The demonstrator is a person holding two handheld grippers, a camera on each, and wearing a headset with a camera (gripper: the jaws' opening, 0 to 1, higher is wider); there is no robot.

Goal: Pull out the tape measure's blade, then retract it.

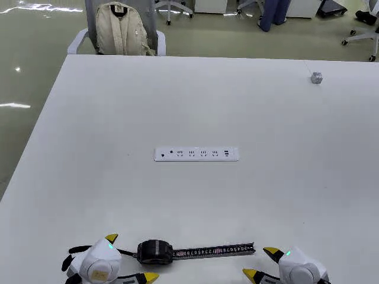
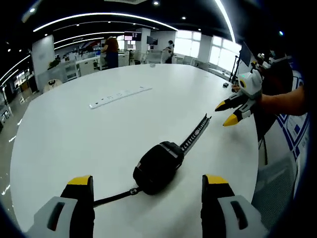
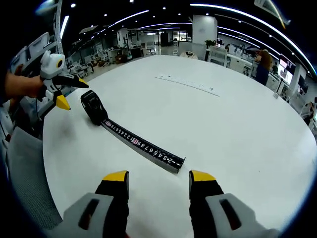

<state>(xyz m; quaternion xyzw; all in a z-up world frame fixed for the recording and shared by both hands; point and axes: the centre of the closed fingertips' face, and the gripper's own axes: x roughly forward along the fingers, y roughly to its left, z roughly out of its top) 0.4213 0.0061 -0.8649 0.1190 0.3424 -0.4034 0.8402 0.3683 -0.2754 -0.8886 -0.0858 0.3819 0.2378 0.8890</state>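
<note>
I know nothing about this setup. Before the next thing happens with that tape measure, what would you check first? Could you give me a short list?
1. Blade pulled out of the tape measure case: ok, it lies flat on the table.
2. Left gripper ready to hold the case: ok, open, with the case just ahead between its jaws and not gripped.
3. Right gripper clear of the blade: ok, open, with the blade's end just ahead and untouched.
4. Blade lock released: cannot tell, too small to see.
5. Nothing along the blade's way back: ok, the power strip lies well apart.
</note>
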